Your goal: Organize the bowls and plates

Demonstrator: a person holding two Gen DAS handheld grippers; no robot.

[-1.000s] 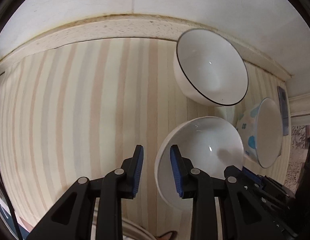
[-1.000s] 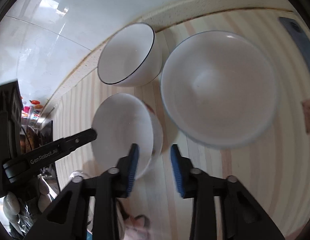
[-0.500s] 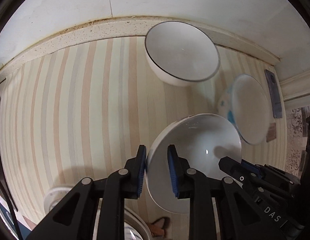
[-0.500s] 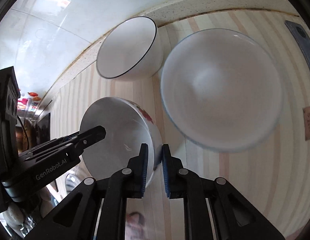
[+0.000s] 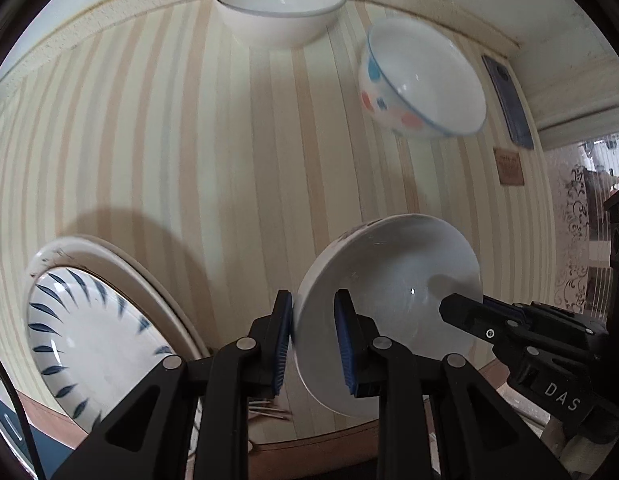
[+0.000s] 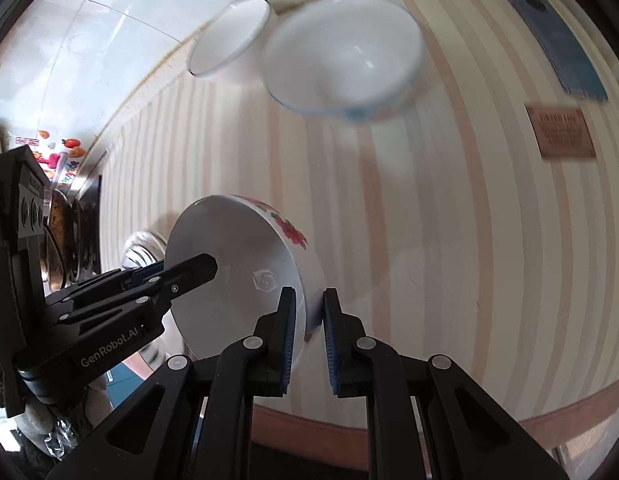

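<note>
Both grippers hold one white bowl with red flowers by opposite sides of its rim, lifted above the striped table. My left gripper is shut on its left rim; my right gripper is shut on the rim of the same bowl. A white bowl with a dark rim stands at the table's back edge. A dotted blue-rimmed bowl stands to its right and shows blurred in the right wrist view. A blue-leaf plate lies on a larger white plate at the front left.
A blue phone and a brown card lie at the table's right side. The tiled wall runs behind the table. The table's front edge is close below the grippers.
Both grippers closed on the flowered bowl's rim and lifted it back toward the table's front edge. The two far bowls now look smaller and farther away, and the plates have come into view.
</note>
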